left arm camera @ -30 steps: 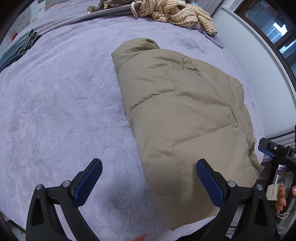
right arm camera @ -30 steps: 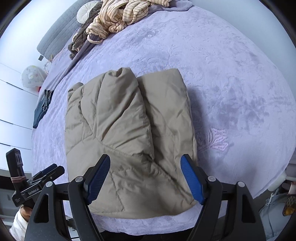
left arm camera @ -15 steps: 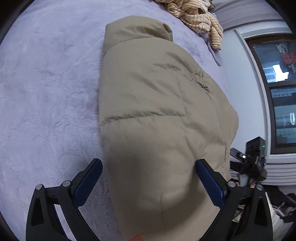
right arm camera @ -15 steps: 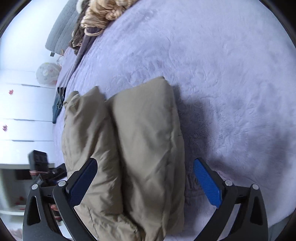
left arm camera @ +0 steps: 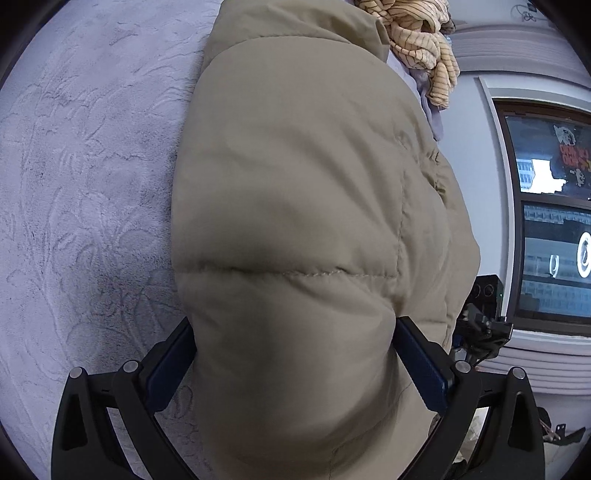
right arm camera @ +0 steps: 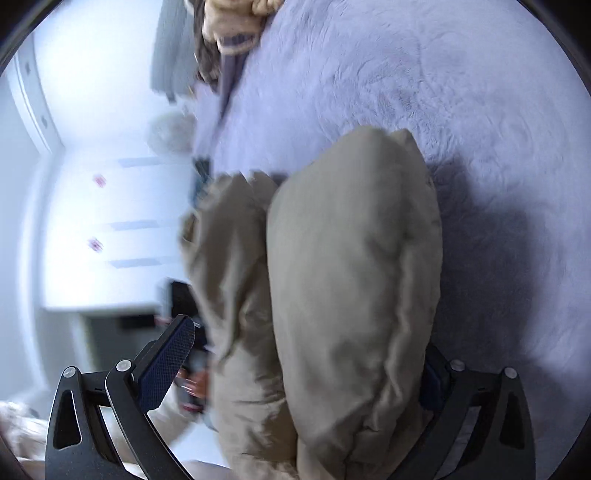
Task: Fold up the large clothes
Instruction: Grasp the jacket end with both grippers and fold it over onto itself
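A tan puffer jacket (left arm camera: 295,206), folded lengthwise, lies on the lilac bedspread (left arm camera: 81,155). My left gripper (left arm camera: 295,362) is wide open with the jacket's near end bulging between its blue pads, which touch the fabric on both sides. In the right wrist view the jacket (right arm camera: 351,288) shows as two thick folded layers, and my right gripper (right arm camera: 299,369) is wide open around that end. Its left pad (right arm camera: 166,365) is clear of the fabric; its right pad is mostly hidden behind the jacket.
A heap of striped yellow clothing (left arm camera: 421,33) lies at the far end of the bed. A window (left arm camera: 554,206) and wall are at the right in the left wrist view. White drawers (right arm camera: 110,221) stand beyond the bed edge in the right wrist view.
Both grippers have moved down and forward onto the jacket's near end, so that it now fills the gap between each pair of fingers. Both stay wide open.
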